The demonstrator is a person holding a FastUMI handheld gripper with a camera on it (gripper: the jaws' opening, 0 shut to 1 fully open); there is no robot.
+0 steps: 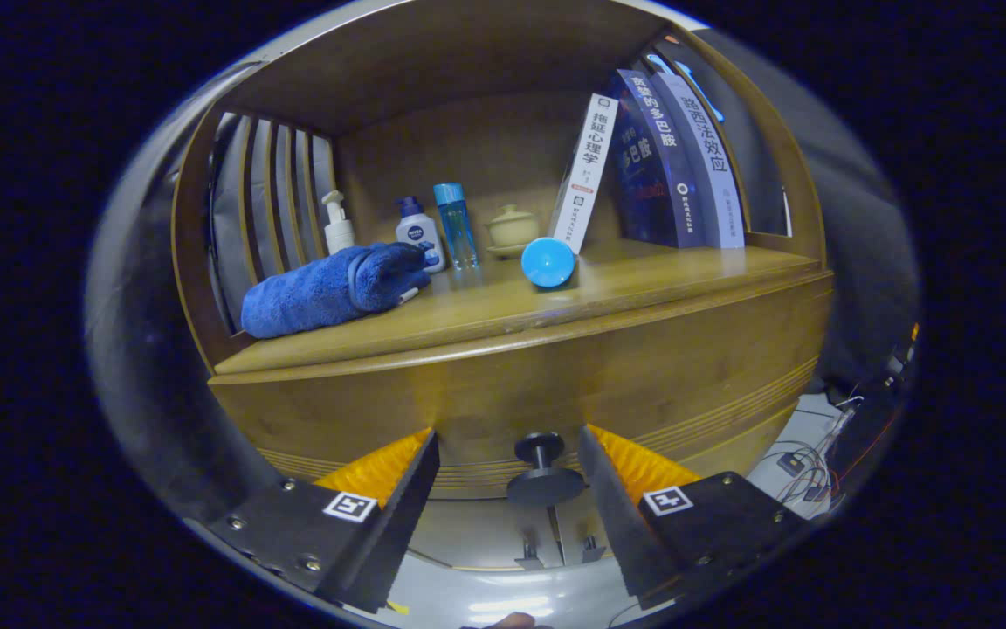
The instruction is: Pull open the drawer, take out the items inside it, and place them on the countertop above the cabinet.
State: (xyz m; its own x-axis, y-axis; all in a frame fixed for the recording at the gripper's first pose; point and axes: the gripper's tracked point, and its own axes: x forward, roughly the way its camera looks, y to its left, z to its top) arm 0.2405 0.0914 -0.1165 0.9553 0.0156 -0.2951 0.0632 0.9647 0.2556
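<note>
Two fingers of gripper (509,489) spread wide, empty, flanking dark round drawer knob (544,476); off-centre closing risks slipping off.

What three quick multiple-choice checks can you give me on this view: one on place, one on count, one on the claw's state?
1. Where is the drawer knob?
A. Between the claw's fingers
B. Beside the towel
C. Behind the books

2. How many books stand on the countertop?
A. One
B. Three
C. Five

3. What state is the claw in?
A. Shut on the knob
B. Shut on the blue ball
C. Open, fingers clear of the knob

Answers:
1 A, the knob sits in the gap between both fingers.
2 B, three spines lean together at the shelf's end.
3 C, space shows on each side of the knob.
</note>
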